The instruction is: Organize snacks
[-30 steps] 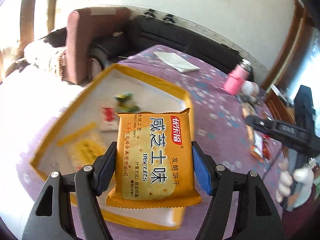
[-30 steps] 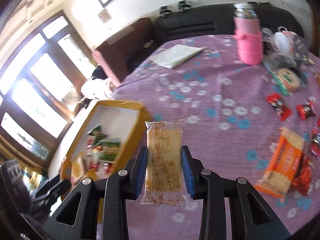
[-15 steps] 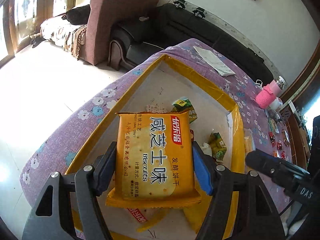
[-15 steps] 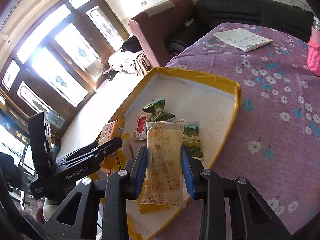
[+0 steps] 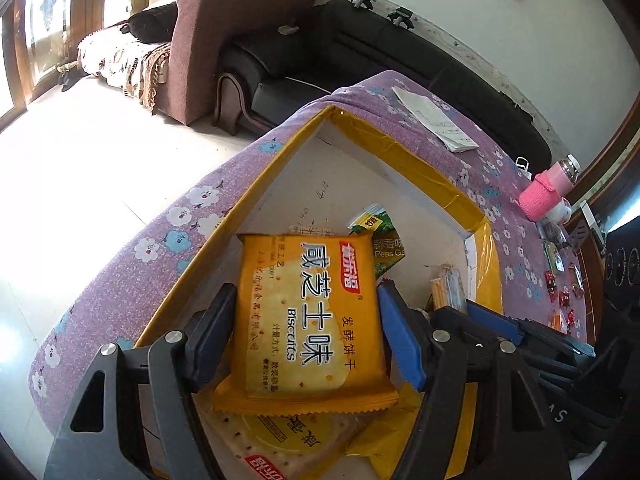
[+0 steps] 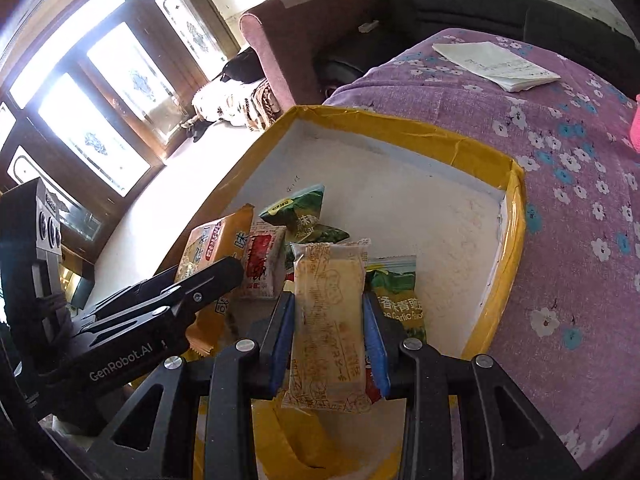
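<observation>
Both grippers now hang over the box (image 6: 516, 200), up from the table: left gripper (image 5: 306, 332) clamps biscuits (image 5: 308, 320); right gripper (image 6: 330, 330), jaws opening, releases a wafer (image 6: 328, 320) at 6 o'clock.

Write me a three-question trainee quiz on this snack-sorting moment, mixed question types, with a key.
1. True or false: the left gripper holds an orange biscuit packet above the yellow-rimmed box.
2. Multiple choice: what sits between the fingers of the right gripper? A) a green pea packet B) a pale cream-coloured wrapped snack C) a red candy
3. Fill in: the folded white paper lies on the purple flowered ______.

Key
1. True.
2. B: the pale wrapped snack; the jaws are opening around it. The green pea packets lie in the box.
3. Tablecloth.
</observation>
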Action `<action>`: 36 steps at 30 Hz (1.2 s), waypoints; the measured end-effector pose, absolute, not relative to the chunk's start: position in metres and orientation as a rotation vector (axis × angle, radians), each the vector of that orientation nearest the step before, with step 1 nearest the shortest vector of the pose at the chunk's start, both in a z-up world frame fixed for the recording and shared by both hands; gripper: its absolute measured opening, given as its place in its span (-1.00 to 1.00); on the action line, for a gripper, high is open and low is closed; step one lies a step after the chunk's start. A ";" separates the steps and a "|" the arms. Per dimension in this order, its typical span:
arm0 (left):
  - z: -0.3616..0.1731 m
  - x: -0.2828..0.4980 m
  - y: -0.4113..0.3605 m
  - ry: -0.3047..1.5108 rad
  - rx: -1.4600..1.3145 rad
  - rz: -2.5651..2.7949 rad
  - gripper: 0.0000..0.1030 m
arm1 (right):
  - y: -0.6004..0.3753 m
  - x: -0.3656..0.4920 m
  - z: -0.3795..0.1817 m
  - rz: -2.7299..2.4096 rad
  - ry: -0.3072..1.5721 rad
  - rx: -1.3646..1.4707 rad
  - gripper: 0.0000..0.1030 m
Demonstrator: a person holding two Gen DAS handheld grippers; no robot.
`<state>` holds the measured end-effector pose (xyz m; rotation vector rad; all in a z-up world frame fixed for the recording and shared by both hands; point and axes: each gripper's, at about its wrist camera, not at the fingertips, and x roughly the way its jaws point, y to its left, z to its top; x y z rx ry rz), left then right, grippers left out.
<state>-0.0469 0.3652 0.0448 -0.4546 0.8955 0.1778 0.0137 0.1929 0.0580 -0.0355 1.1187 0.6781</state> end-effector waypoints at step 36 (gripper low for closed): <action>0.124 -0.158 0.215 0.684 -0.238 0.163 0.52 | -0.040 -0.090 0.097 0.529 0.855 0.316 0.08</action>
